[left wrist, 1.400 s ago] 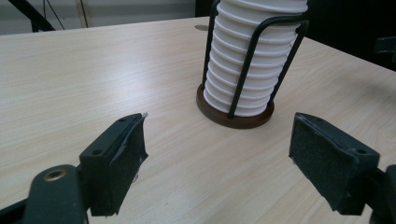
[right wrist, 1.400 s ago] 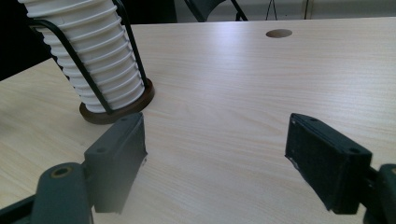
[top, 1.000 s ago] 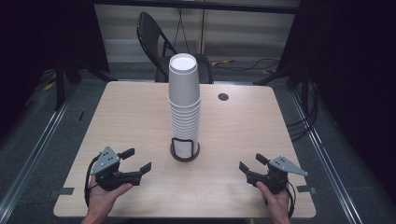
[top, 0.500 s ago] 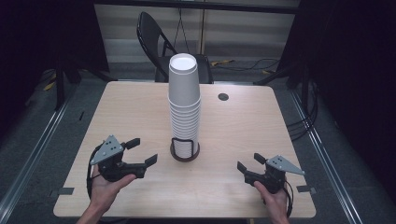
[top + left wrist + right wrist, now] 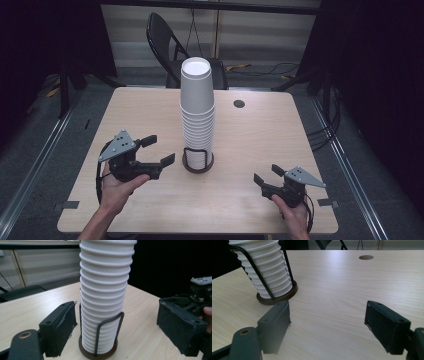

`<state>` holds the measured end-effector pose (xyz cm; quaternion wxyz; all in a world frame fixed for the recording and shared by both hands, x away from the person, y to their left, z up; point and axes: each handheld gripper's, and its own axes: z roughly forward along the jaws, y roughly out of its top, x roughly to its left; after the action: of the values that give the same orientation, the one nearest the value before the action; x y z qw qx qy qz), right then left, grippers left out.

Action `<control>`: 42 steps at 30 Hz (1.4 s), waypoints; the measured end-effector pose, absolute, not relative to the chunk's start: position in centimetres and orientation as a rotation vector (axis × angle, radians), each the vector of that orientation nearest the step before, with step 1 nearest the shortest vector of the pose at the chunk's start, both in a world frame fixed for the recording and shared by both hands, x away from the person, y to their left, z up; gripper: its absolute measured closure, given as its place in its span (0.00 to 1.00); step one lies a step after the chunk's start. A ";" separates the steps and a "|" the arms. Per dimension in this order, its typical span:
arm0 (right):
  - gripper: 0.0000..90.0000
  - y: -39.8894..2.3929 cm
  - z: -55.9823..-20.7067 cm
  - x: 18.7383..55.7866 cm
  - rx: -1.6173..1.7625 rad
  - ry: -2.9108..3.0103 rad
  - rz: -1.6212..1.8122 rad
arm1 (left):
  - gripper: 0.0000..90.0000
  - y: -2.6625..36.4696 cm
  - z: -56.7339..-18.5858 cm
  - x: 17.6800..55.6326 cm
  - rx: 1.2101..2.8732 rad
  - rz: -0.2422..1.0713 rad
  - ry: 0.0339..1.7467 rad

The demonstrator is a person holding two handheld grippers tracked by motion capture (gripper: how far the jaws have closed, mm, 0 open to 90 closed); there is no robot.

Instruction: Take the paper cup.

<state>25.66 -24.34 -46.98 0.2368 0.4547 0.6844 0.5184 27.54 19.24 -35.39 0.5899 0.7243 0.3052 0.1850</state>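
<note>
Left claw [image 5: 159, 150] jaws just opened wide, empty, facing paper-cup stack [image 5: 197, 107]; right claw [image 5: 266, 176] wide, empty. Risk: off-centre grasp topples stack from wire holder [image 5: 198, 160].

Cup stack [image 5: 197, 110] in holder mid-table; left tool [image 5: 157, 150] gaping beside it; right tool [image 5: 266, 174] apart.

High view above the near counter [image 5: 150, 110] edge facing forward and down, each claw camera low, looking along its jaws, both sharing the cup stack [image 5: 103, 297] ahead.
</note>
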 end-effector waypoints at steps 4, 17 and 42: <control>0.23 -24.3 -47.0 25.7 1.244 1.881 1.420 | 0.19 18.8 -34.2 27.9 1.698 0.454 0.694; 0.23 -24.3 -47.0 25.7 1.244 1.882 1.420 | 0.18 17.6 -31.1 29.5 1.661 0.455 0.663; 0.23 -24.3 -47.1 25.7 1.244 1.890 1.426 | 0.17 15.5 -25.5 32.2 1.620 0.492 0.606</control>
<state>25.75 -24.31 -47.09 0.2313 0.4525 0.6875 0.5188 32.22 15.49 -25.48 0.6222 0.7053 0.2639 0.2140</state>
